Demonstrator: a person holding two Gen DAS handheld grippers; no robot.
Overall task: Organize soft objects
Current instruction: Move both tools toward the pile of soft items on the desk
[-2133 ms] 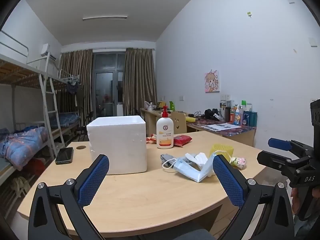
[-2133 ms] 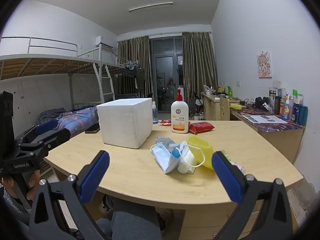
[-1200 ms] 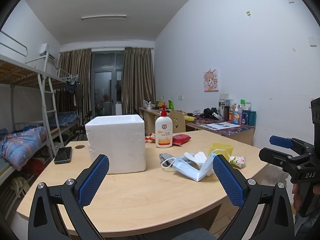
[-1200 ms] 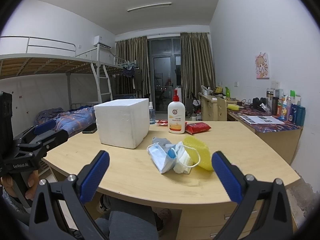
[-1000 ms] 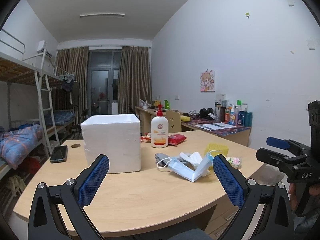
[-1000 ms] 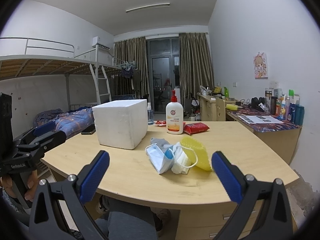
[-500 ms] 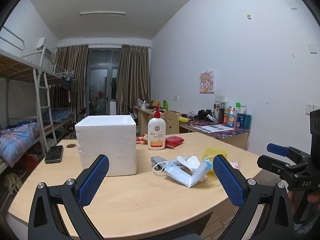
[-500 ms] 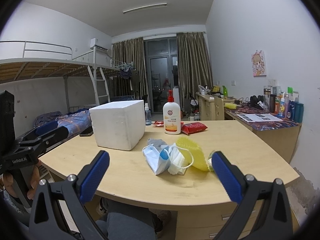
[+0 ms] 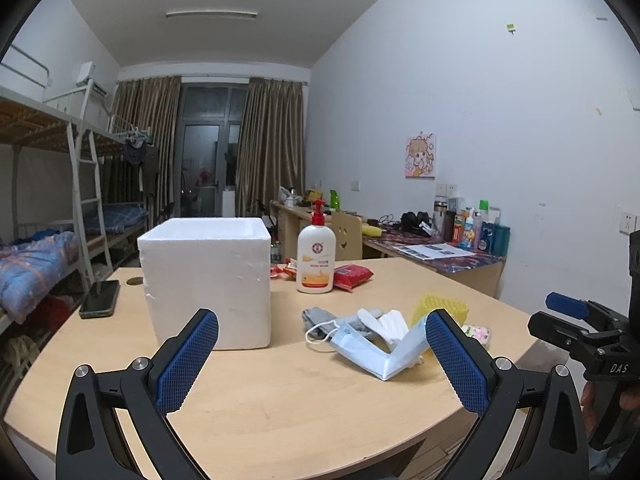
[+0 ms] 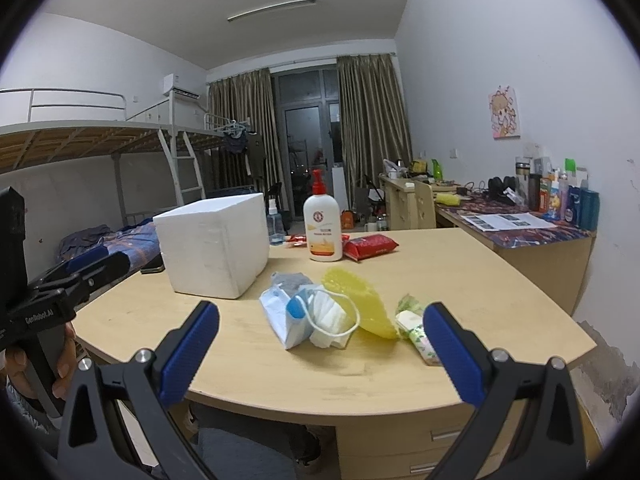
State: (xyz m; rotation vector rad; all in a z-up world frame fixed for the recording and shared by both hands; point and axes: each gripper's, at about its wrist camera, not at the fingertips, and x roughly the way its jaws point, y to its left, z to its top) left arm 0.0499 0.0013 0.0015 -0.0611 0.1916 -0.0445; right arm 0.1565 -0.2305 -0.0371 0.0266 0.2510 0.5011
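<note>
A heap of soft things, a blue mask uppermost, lies near the desk's front right edge, beside the foam box. Both the left gripper and right gripper hover wide, empty. Approach stage; next, probably descend onto the mask.

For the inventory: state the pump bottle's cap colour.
Red pump on the white bottle; clearest in the right wrist view.

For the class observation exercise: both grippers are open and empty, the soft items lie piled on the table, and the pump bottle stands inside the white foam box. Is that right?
One detail is wrong. The pump bottle stands on the table beside the white foam box, not inside it, as the right wrist view shows. The left gripper and right gripper are open and empty, with the soft items piled.
</note>
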